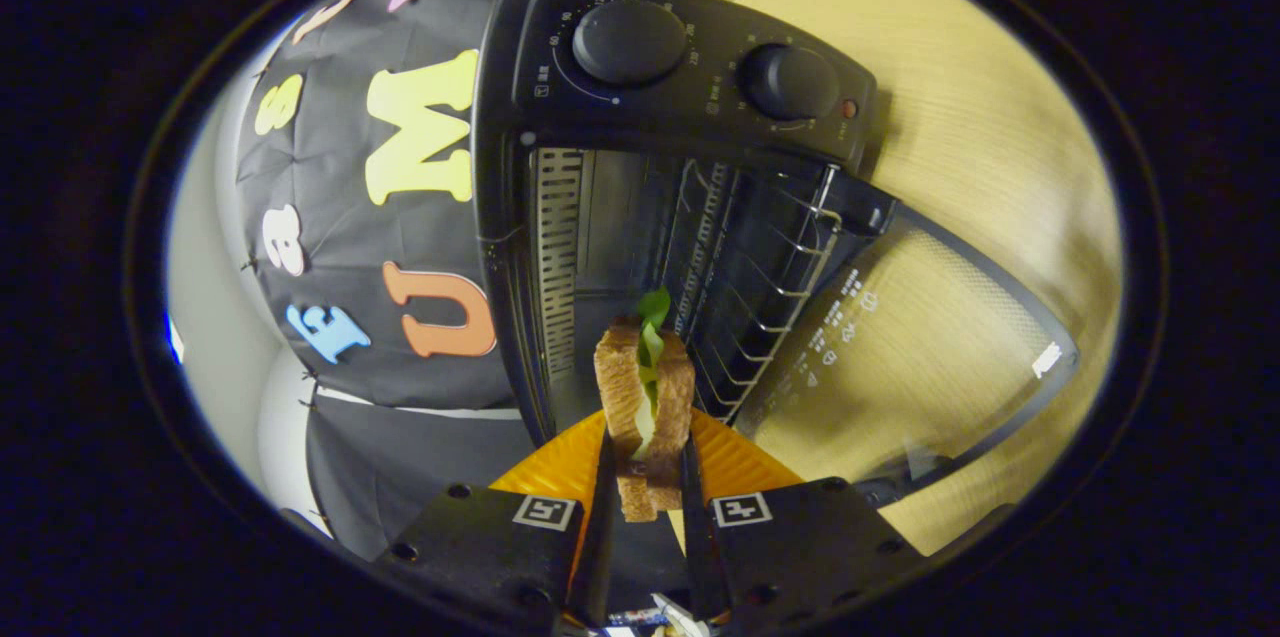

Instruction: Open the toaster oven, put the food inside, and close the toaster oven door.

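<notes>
Now the sandwich (pixel 645 417) sits clamped between my jaws (pixel 647 477), its long axis pointing straight ahead into the open toaster oven (pixel 640 177). The wire rack (pixel 740 277) lies just beyond it, the glass door (pixel 920 357) dropped open over the bench (pixel 980 97).

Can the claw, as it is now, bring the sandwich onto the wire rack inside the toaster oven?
Probably yes. The claw is shut on the sandwich, the glass door is swung fully open, and the wire rack just ahead looks bare.
</notes>
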The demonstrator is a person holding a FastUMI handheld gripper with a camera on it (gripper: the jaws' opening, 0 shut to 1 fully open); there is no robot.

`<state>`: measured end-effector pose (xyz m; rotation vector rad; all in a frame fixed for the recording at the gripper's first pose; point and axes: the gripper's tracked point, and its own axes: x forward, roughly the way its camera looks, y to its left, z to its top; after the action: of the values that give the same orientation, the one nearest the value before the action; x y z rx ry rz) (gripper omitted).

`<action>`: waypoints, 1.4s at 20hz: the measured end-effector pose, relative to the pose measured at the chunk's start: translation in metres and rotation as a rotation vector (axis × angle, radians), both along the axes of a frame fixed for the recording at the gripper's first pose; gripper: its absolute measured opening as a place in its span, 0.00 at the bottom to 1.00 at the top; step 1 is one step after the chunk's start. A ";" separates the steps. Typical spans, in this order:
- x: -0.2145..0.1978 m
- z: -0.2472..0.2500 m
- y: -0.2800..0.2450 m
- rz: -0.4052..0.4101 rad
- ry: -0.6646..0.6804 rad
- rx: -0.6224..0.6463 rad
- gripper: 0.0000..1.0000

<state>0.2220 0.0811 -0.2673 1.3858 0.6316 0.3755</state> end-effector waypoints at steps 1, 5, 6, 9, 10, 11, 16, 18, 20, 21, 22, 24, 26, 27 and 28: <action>0.009 -0.003 0.000 -0.008 0.005 -0.007 0.36; 0.035 -0.008 -0.001 -0.041 -0.001 -0.038 0.39; 0.040 -0.011 0.000 -0.042 0.019 -0.054 0.43; 0.047 -0.013 -0.001 -0.060 0.030 -0.090 0.52; 0.049 -0.014 0.001 -0.053 0.036 -0.105 0.54; 0.051 -0.013 0.002 -0.047 0.034 -0.117 0.56; 0.055 -0.010 0.004 -0.030 0.047 -0.141 0.70; 0.052 -0.007 0.002 -0.036 0.048 -0.159 0.77; 0.047 -0.006 0.000 -0.031 0.047 -0.189 0.83; 0.043 -0.006 -0.001 -0.027 0.038 -0.224 0.85; 0.038 -0.004 -0.002 -0.025 0.026 -0.256 0.90; 0.033 -0.005 -0.004 -0.012 0.021 -0.293 0.92; 0.027 -0.005 -0.006 -0.012 0.030 -0.307 0.94; 0.021 -0.002 -0.006 -0.009 0.034 -0.308 0.95; 0.017 0.000 -0.006 -0.005 0.033 -0.318 0.95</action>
<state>0.2392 0.0754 -0.2676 1.0910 0.6833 0.2364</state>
